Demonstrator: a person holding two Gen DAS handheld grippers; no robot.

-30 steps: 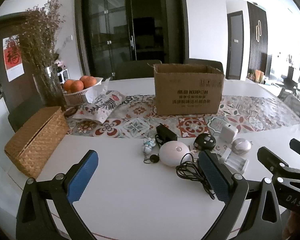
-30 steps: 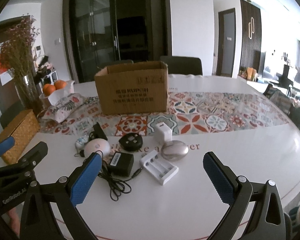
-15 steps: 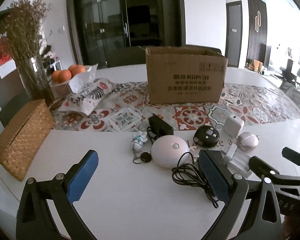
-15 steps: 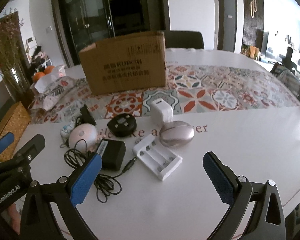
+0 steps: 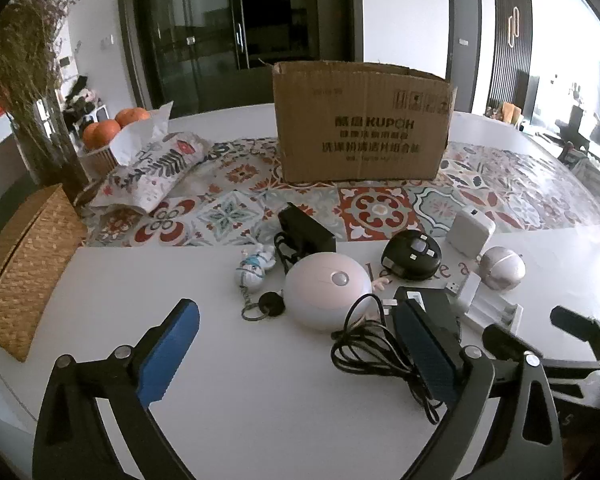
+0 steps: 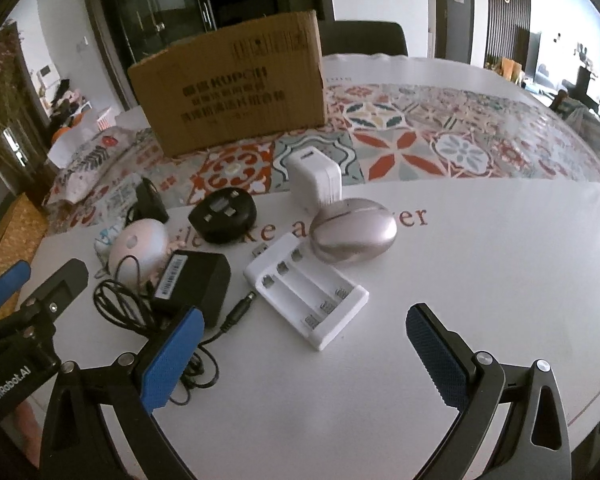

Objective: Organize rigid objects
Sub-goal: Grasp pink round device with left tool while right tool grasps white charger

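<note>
Gadgets crowd the table's middle before the cardboard box [image 6: 232, 84]; both grippers [image 5: 296, 356] [image 6: 300, 354] gape empty, and the adapter's loose cable [image 6: 140, 312] could snag neighbours.

You see a glossy white table [image 6: 480, 280], a matt corrugated cardboard box [image 5: 360, 128], a rough woven basket [image 5: 24, 268], a smooth white plastic battery charger [image 6: 306, 294] and a satin metallic mouse [image 6: 354, 230].

Both hand-held grippers, left [image 5: 296, 354] and right [image 6: 304, 354], advanced closer to clutter; jaws unchanged.
</note>
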